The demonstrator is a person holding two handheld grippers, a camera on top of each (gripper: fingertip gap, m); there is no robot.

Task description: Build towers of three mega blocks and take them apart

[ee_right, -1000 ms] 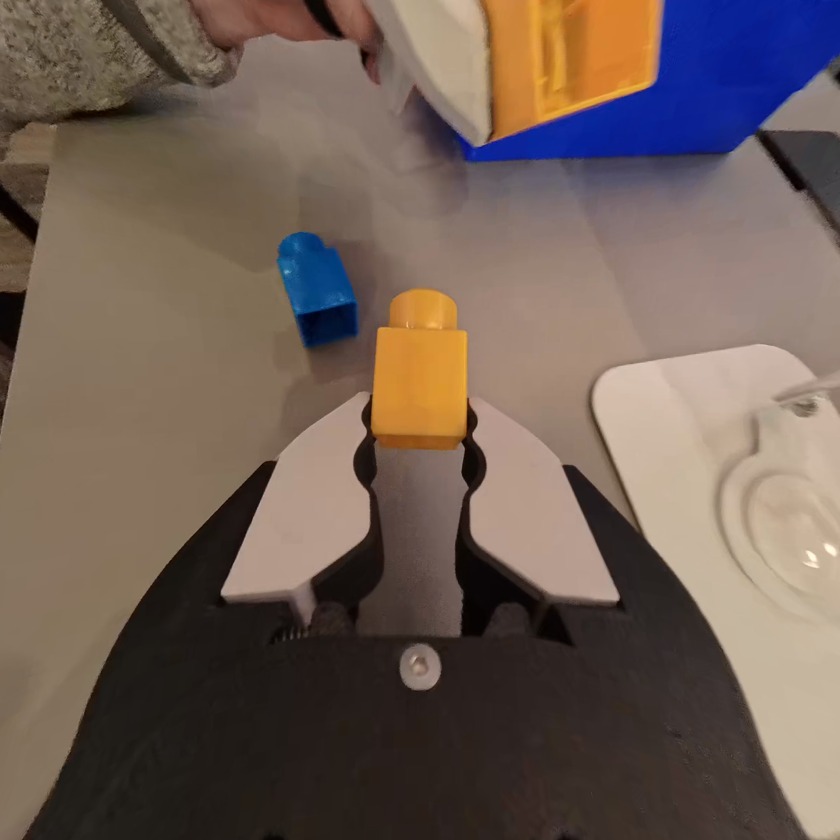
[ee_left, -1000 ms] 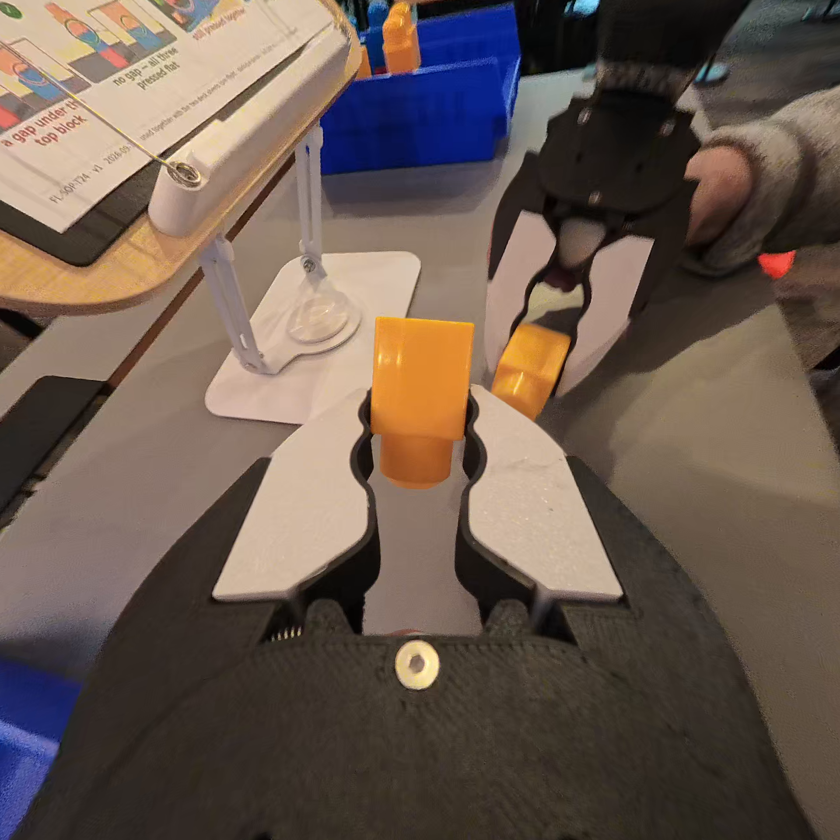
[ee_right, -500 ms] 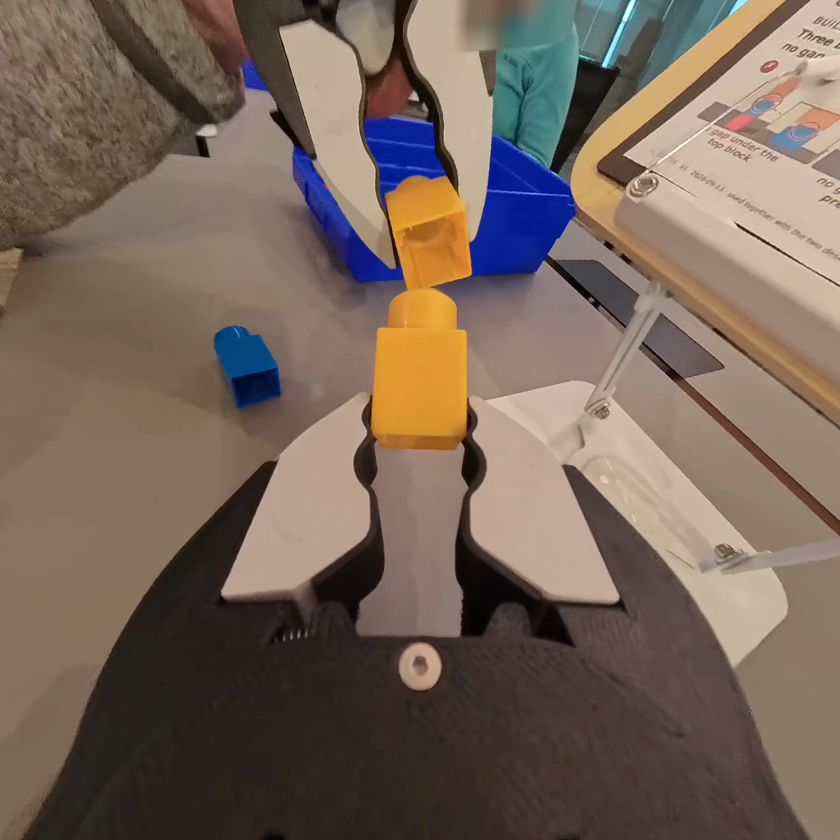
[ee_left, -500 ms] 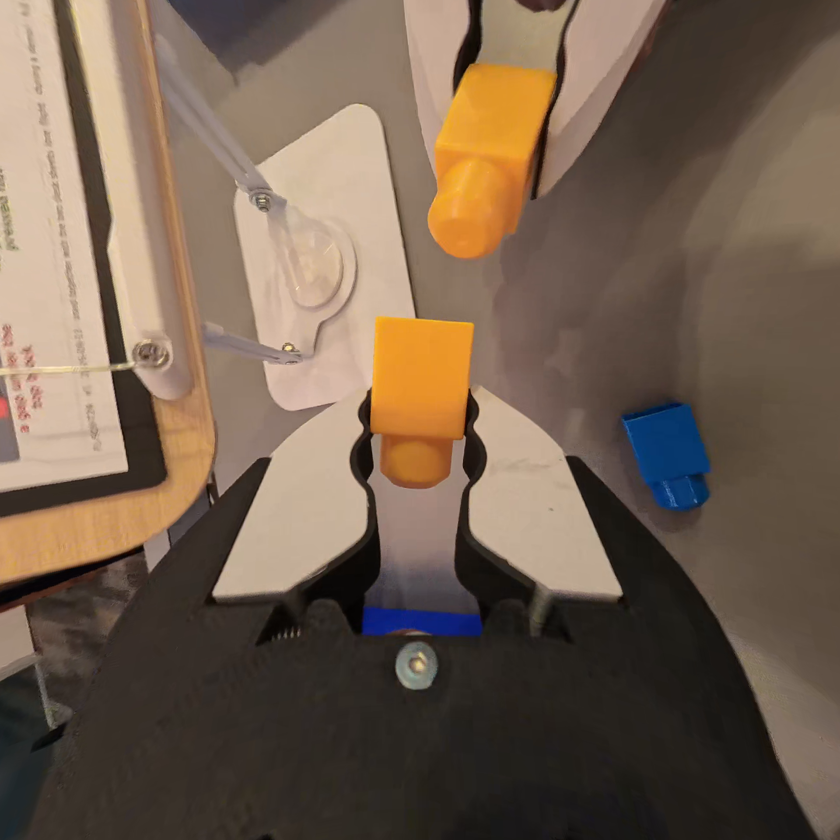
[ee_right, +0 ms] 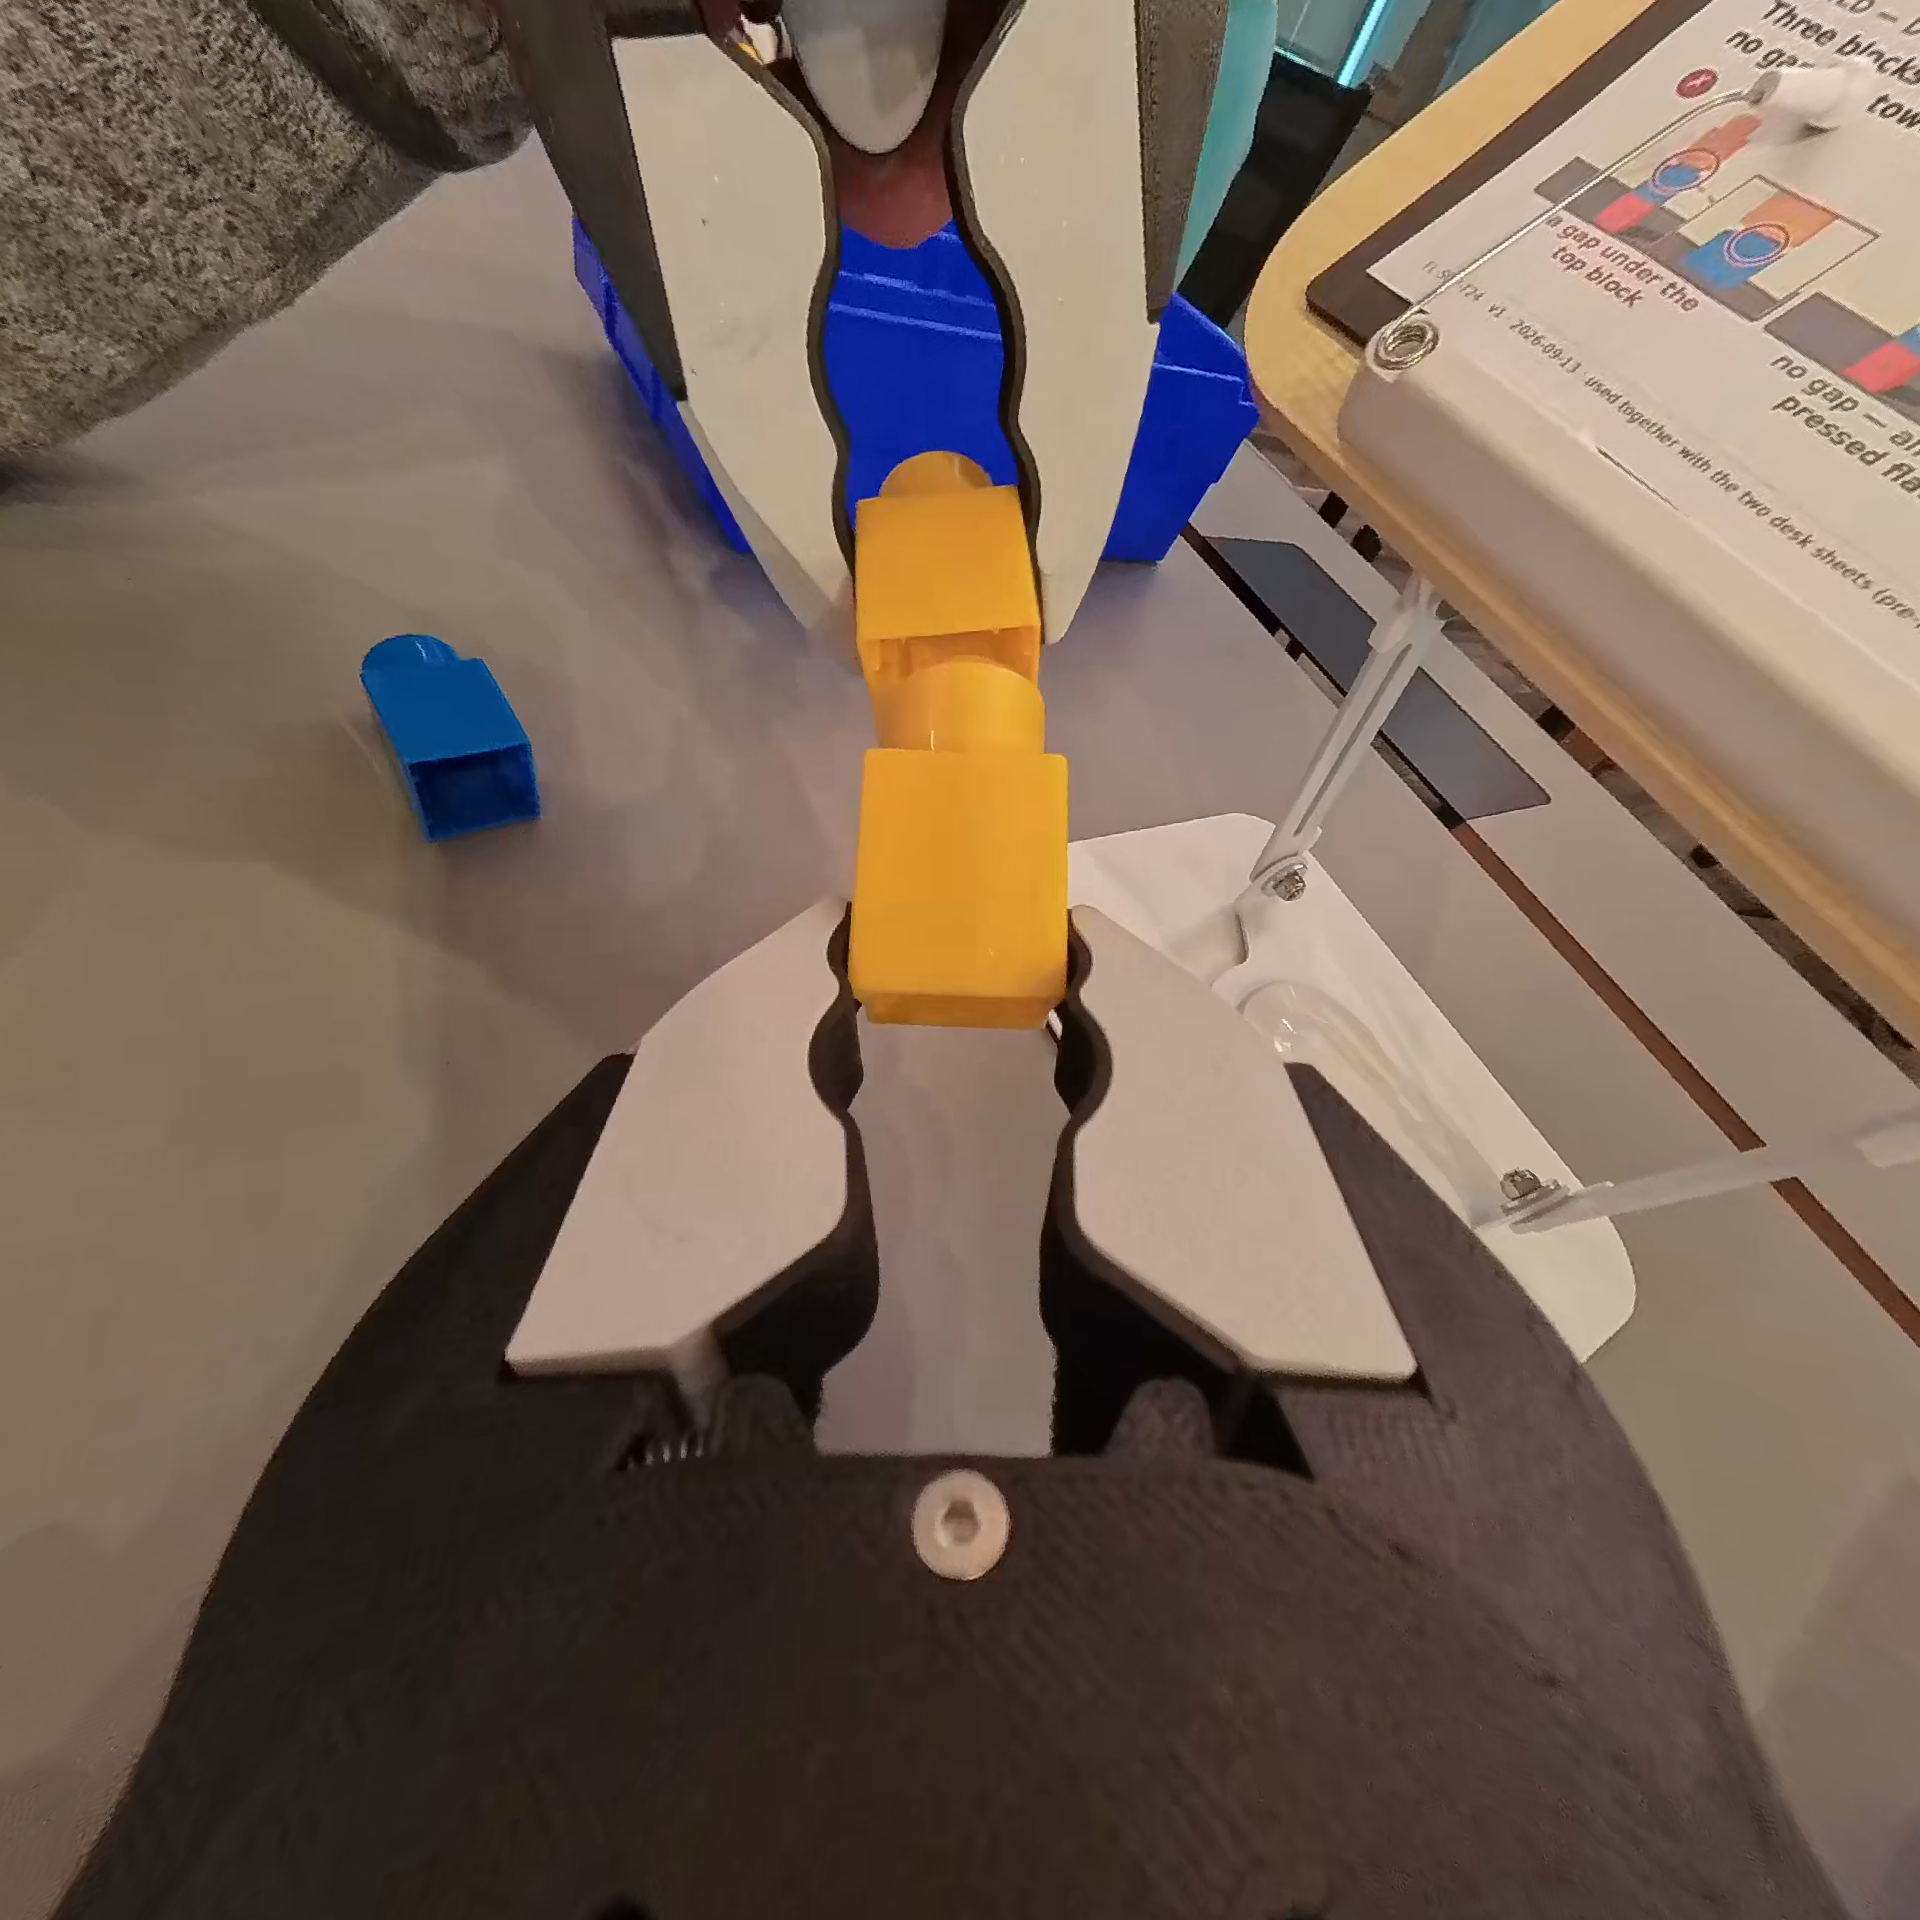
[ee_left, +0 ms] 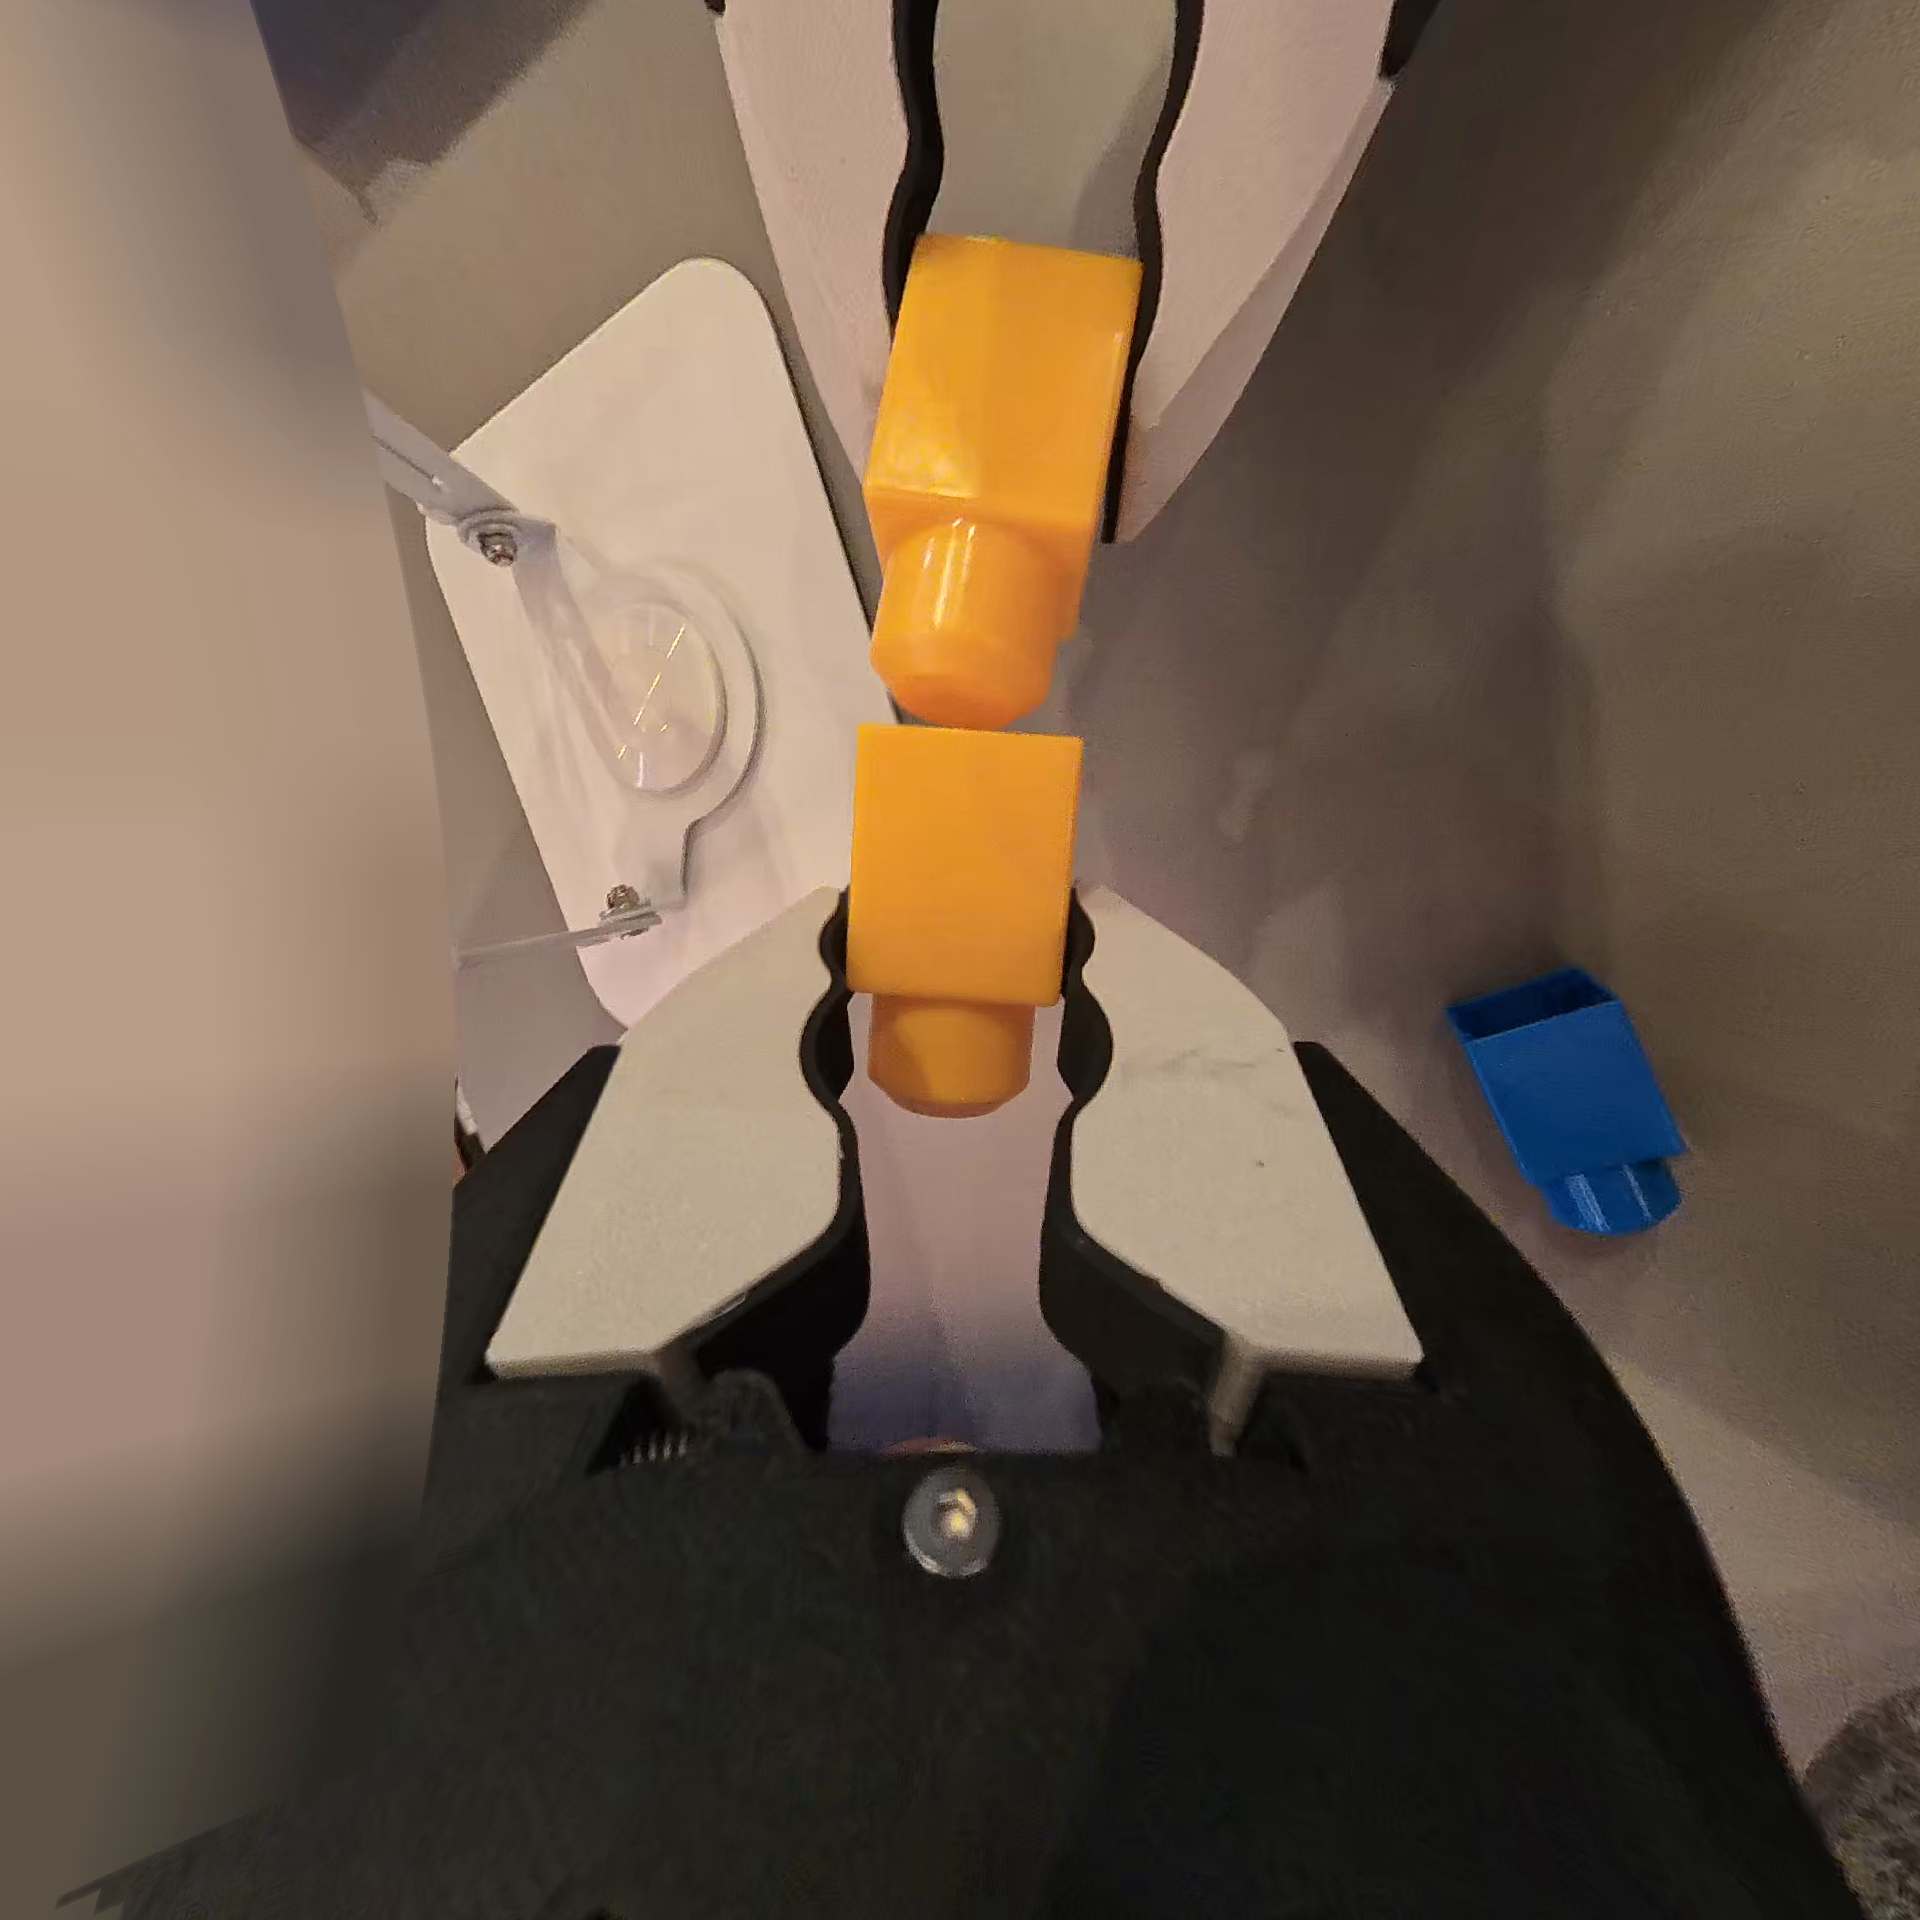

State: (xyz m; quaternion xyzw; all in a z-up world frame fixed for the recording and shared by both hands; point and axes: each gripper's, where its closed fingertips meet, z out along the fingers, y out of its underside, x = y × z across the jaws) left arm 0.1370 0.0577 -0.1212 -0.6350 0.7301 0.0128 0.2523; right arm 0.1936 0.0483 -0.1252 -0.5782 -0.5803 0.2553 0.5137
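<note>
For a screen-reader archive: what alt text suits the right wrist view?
Right gripper grips an orange block, its stud entering the hollow base of a second orange block gripped by the left gripper. A blue block lies on the grey table.

Right gripper [ee_right: 958,966] in the foreground, both pads clamped on the sides of an orange block [ee_right: 961,883], stud pointing away from the camera. Opposite, the left gripper [ee_right: 940,582] comes in from the top, pinching a second orange block [ee_right: 943,566] with its open hollow facing the first. The stud sits at the mouth of that hollow, looks partly in, hard to tell how far. Blue block [ee_right: 452,748] lies on its side on the grey table [ee_right: 208,1039], left, well apart. Blue bin [ee_right: 1174,436] behind the left gripper. White stand base [ee_right: 1403,1018] on the right, instruction sheet [ee_right: 1714,260] on a wooden board above it. Grey sleeve [ee_right: 156,187] top left.
</note>
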